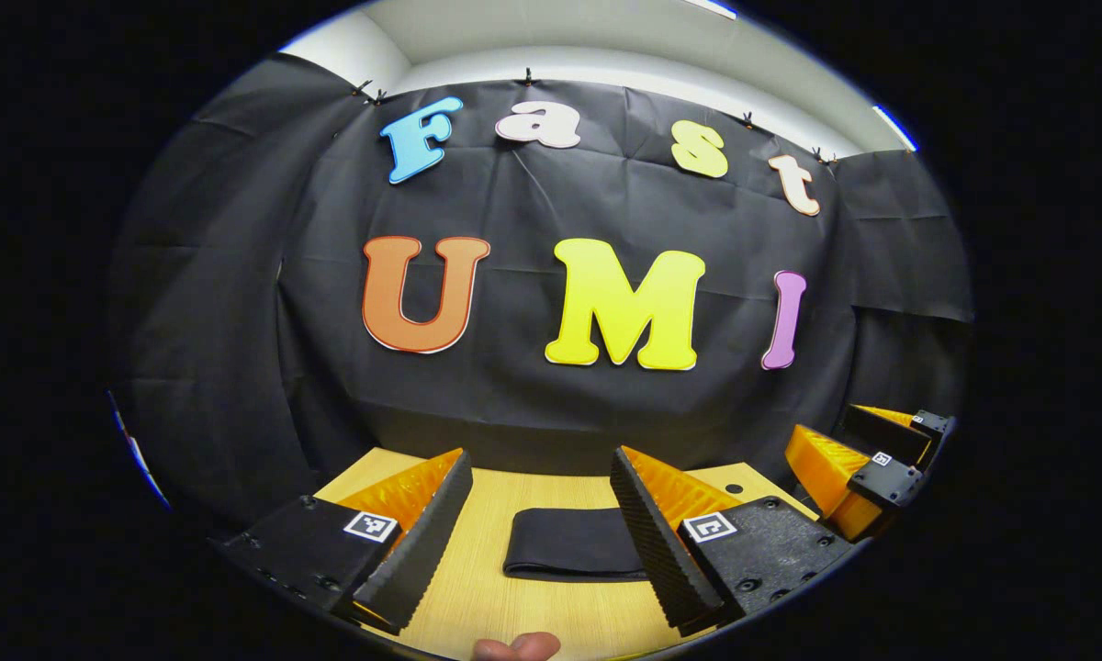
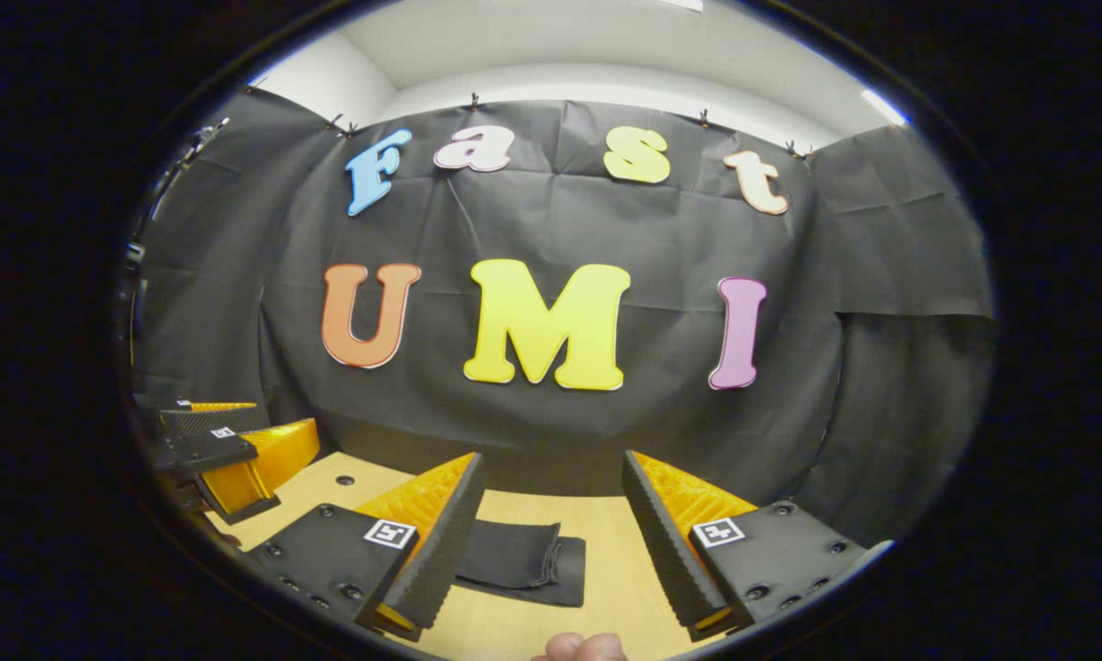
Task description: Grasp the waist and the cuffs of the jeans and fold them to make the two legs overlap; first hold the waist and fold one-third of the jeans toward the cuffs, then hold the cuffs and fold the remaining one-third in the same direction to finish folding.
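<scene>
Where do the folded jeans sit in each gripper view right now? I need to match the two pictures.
Left gripper view: the folded jeans lie low at centre on the wooden table, between the left gripper fingers, both open.
Right gripper view: the jeans lie low, left of centre, beside the right gripper left finger.
Shared landmark: the table's far edge against the black cloth wall.

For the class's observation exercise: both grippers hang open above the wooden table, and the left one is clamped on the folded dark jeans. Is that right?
Not quite. The left gripper is open too, holding nothing: in the left gripper view the folded jeans lie flat on the table, beyond its spread fingers. The right gripper is open likewise.
</scene>
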`<state>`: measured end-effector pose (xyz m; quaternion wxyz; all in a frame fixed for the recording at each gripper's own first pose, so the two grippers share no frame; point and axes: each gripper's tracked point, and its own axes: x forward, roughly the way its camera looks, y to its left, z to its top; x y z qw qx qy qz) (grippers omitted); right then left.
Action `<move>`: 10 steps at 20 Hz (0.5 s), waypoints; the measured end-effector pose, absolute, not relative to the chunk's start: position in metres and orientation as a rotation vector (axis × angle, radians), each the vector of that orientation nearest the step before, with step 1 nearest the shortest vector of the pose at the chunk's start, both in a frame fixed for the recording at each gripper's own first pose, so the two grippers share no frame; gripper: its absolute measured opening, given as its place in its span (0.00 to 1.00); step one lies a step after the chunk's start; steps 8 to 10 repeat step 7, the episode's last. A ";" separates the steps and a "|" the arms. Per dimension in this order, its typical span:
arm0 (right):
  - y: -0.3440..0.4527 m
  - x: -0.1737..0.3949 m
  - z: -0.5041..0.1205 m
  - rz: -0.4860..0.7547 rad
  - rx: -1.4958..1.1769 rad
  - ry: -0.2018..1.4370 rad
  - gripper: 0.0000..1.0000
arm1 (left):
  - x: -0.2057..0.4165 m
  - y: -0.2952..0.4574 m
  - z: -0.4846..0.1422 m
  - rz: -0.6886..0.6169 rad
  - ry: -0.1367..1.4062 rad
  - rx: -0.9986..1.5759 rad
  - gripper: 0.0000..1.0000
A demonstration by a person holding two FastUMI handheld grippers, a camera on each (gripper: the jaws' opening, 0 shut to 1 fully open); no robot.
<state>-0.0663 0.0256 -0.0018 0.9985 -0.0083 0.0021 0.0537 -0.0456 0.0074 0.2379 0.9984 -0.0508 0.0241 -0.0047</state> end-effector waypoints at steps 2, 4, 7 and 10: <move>0.027 -0.069 -0.004 0.106 -0.014 0.014 0.92 | -0.047 0.005 0.235 -0.020 0.045 -0.082 0.97; 0.027 -0.071 -0.005 0.104 -0.006 0.013 0.92 | -0.048 0.001 0.235 -0.031 0.043 -0.074 1.00; 0.027 -0.073 -0.010 0.102 -0.003 0.031 0.92 | -0.048 -0.002 0.238 -0.034 0.030 -0.066 1.00; 0.027 -0.073 -0.010 0.102 -0.003 0.031 0.92 | -0.048 -0.002 0.238 -0.034 0.030 -0.066 1.00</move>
